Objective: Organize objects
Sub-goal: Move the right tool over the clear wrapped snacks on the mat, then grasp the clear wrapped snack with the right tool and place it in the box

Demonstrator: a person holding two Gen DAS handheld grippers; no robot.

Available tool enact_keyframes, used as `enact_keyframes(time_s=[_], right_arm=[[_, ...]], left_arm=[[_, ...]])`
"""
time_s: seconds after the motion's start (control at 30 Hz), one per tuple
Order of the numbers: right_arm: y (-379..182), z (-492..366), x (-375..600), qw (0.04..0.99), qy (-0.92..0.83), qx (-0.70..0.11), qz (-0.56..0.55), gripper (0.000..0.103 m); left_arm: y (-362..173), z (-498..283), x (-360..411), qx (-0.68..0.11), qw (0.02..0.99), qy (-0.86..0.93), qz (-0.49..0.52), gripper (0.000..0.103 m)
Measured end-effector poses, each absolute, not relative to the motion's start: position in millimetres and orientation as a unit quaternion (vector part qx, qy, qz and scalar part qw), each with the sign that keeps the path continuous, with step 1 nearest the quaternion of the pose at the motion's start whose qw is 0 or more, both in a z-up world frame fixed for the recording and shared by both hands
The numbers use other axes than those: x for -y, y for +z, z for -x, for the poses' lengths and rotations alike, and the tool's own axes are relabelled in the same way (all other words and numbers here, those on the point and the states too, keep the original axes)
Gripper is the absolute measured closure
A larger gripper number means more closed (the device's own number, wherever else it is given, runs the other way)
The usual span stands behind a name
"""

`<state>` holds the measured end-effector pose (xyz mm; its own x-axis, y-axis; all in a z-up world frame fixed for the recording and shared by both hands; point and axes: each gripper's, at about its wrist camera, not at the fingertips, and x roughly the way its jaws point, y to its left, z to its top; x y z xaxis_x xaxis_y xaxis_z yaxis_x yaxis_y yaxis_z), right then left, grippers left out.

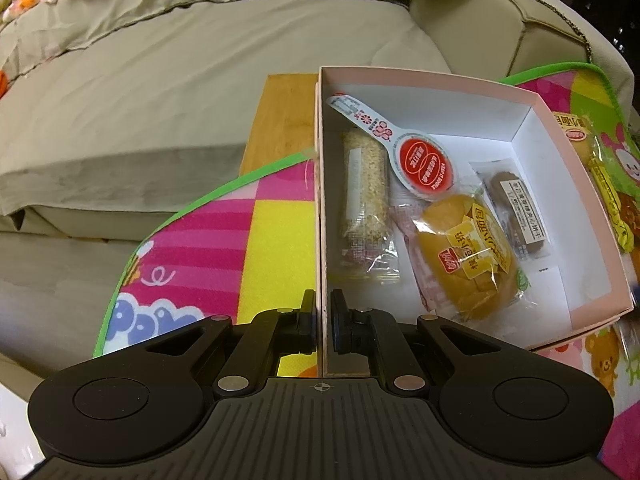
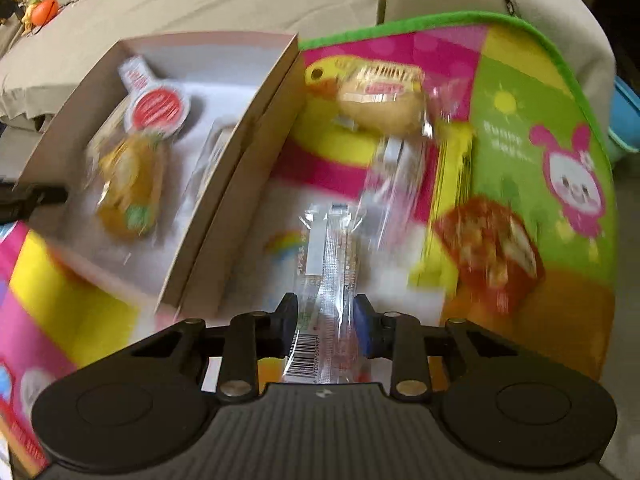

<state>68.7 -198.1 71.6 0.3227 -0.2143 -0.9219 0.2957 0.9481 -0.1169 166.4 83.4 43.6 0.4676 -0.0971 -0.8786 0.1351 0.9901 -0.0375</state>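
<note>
Right of the pink box [image 2: 224,184], on the mat, the clear-wrapped snack bar [image 2: 326,264] sits pinched in the right gripper [image 2: 325,320], long axis pointing away along the fingers. Box is just left. Left gripper [image 1: 321,320] is clamped on the box wall.

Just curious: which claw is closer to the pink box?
The left. The left claw is clamped on the pink box's wall. The right claw sits beside it over the mat, around a clear-wrapped snack bar.
</note>
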Motion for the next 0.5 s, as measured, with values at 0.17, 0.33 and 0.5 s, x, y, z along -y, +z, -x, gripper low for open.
enact_keyframes(time_s=[0.17, 0.33, 0.5], right_arm=[[88, -21, 160, 0.791, -0.159, -0.586, -0.075, 0.09], [107, 18, 116, 0.781, -0.155, -0.598, -0.091, 0.091], [102, 22, 111, 0.773, -0.199, -0.588, -0.13, 0.068]], left_arm=[[40, -170, -84, -0.513, 0.855, -0.076, -0.021, 0.094], [40, -171, -84, -0.513, 0.854, -0.081, -0.027, 0.094], [39, -171, -83, -0.507, 0.857, -0.086, -0.034, 0.094]])
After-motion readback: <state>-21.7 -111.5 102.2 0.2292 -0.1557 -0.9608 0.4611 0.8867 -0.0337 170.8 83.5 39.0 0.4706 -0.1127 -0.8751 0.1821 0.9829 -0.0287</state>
